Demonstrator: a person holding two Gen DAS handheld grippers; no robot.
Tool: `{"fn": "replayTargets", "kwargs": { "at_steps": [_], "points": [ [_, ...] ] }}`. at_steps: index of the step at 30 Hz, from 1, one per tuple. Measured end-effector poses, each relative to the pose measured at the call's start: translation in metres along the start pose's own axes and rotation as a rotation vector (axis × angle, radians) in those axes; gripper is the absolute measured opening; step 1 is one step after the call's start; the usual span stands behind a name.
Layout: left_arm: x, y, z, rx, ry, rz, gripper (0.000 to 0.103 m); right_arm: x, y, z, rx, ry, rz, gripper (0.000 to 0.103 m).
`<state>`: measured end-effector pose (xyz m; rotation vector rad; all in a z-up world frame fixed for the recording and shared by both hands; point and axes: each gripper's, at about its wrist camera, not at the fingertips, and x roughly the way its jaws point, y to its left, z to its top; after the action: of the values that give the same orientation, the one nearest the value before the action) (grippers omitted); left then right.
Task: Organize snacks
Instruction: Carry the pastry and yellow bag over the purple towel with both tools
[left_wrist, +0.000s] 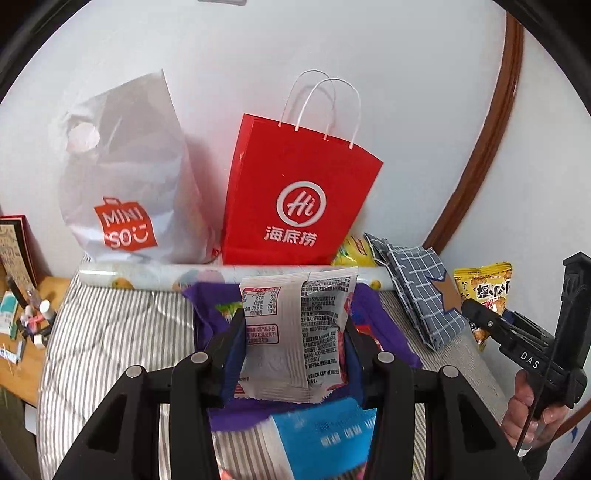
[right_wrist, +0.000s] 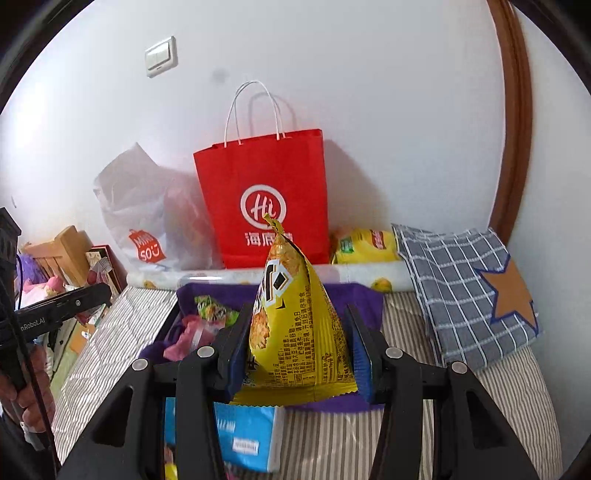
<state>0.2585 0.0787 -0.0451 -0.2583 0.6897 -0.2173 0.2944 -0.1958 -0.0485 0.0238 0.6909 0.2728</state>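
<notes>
Nearest the left wrist camera, the left gripper (left_wrist: 295, 332) is clamped on a white snack packet (left_wrist: 295, 332), its printed back facing the lens and held upright between the blue pads; in the right wrist view the right gripper (right_wrist: 299, 347) is likewise closed on a yellow snack bag (right_wrist: 295, 325), pinched at its lower half so that the pointed top stands up — both hands are loaded at once. Just below and ahead of them lies a blue packet (right_wrist: 251, 435) on the striped bedding (right_wrist: 110, 343), and beyond it a purple box (right_wrist: 365, 295) holding a few loose wrapped snacks; the yellow bag hangs over its near edge. Farther back, a rolled printed sheet (left_wrist: 147, 275) lies across the bed, a checked cloth (right_wrist: 465, 291) with a star patch to the right; against the wall stand a red paper bag (right_wrist: 266, 195) and a white plastic bag (left_wrist: 125, 177), another yellow pack (right_wrist: 365, 245) beside the red one. The step in hand looks like carrying each snack to its container — probably the purple box; the next move calls for lowering each packet inside before the jaws part.
</notes>
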Motion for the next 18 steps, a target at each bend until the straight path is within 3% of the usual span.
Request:
{"fn": "replayTargets", "kwargs": {
  "at_steps": [9,18],
  "points": [
    [0.041,0.001,0.02,0.019,0.036,0.009,0.044,0.053,-0.003,0.013,-0.005,0.046,0.031,0.047],
    [0.094,0.011,0.017,-0.007,0.114,0.009,0.044,0.119,-0.005,-0.019,0.003,0.175,0.068,0.047]
  ]
}}
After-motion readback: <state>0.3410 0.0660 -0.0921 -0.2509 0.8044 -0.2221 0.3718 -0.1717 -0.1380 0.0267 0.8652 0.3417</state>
